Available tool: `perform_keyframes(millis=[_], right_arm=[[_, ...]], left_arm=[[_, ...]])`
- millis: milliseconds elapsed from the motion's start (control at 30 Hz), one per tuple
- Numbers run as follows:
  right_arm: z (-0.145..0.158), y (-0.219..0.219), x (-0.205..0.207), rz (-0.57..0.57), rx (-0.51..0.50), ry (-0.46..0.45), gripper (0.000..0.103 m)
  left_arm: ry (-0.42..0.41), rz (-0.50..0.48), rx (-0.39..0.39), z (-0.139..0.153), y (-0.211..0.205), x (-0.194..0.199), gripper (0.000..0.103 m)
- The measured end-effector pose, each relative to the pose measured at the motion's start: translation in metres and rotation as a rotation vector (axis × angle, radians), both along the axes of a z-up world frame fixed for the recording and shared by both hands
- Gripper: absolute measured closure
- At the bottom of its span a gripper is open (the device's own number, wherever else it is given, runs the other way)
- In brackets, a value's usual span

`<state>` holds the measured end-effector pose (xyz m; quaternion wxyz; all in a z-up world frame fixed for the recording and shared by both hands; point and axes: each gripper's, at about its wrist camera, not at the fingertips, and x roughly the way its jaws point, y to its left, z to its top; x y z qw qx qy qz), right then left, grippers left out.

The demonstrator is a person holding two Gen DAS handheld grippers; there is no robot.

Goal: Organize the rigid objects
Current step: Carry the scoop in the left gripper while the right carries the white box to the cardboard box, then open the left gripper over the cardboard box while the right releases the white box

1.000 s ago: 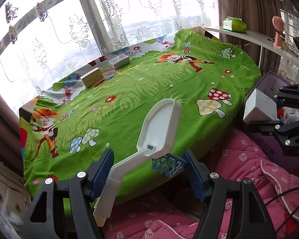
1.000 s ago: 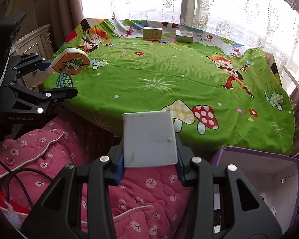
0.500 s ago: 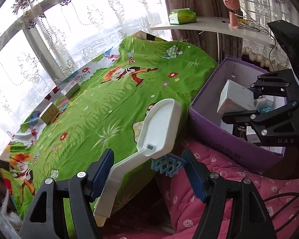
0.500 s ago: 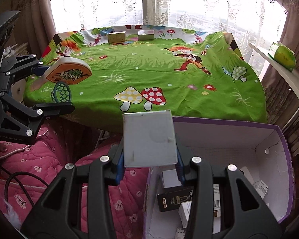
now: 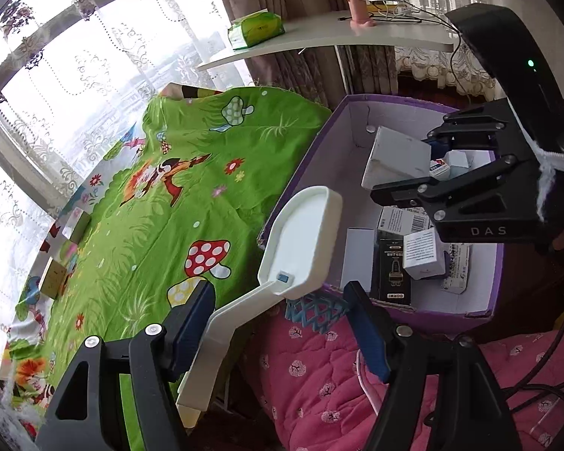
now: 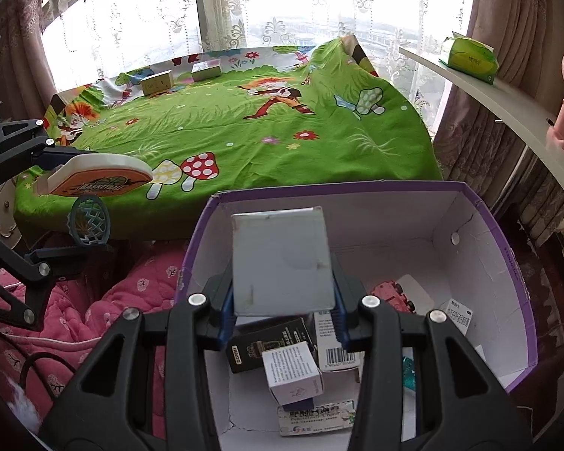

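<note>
The white box (image 6: 282, 259) sits clamped between the right gripper (image 6: 282, 312) pads, above the purple bin (image 6: 515, 263) of small cartons; the left gripper (image 5: 278, 323) grips a toy basketball hoop (image 5: 297, 240) beside the bin's near edge.

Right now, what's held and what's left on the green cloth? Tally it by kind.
Held white box: 1
Held toy hoop: 1
Small boxes on the cloth: 2
Total: 4

small cartons (image 6: 293, 372) crowd the purple box's (image 6: 515, 263) near floor; its far half lies bare and open above.
</note>
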<state>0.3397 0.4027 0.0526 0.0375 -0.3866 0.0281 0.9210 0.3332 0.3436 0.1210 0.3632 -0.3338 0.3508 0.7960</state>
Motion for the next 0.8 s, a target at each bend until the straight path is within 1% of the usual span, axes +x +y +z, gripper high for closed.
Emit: perform_keyframes(millis=[233,333,500,600,700,733,767,800], right_arm=[[-0.007,0.044,0.021,-0.128,0.003,-0.013,0.058],[-0.009,0.062,0.031,-0.182,0.011,-0.019,0.058],[-0.01,0.084,0.043,-0.247,0.007,-0.02,0.058],[-0.011,0.09,0.046,-0.268,0.026,-0.03,0.058],[-0.011,0.09,0.044,-0.289,0.049,-0.039,0.057],[-0.01,0.09,0.042,-0.309,0.066,-0.044,0.047],[-0.01,0.089,0.039,-0.332,0.084,-0.051,0.03],[-0.008,0.088,0.036,-0.345,0.099,-0.053,0.023]], left_arm=[[-0.022,-0.078,-0.023,-0.009,0.039,0.011,0.032],[-0.055,-0.1,-0.016,-0.011,0.053,0.015,0.032],[-0.08,-0.13,0.003,-0.016,0.071,0.016,0.032],[-0.098,-0.142,0.045,-0.017,0.081,0.015,0.032],[-0.131,-0.194,0.143,-0.015,0.084,0.017,0.03],[-0.148,-0.214,0.177,-0.014,0.081,0.016,0.03],[-0.164,-0.222,0.199,-0.014,0.078,0.015,0.029],[-0.169,-0.216,0.207,-0.015,0.073,0.013,0.026]])
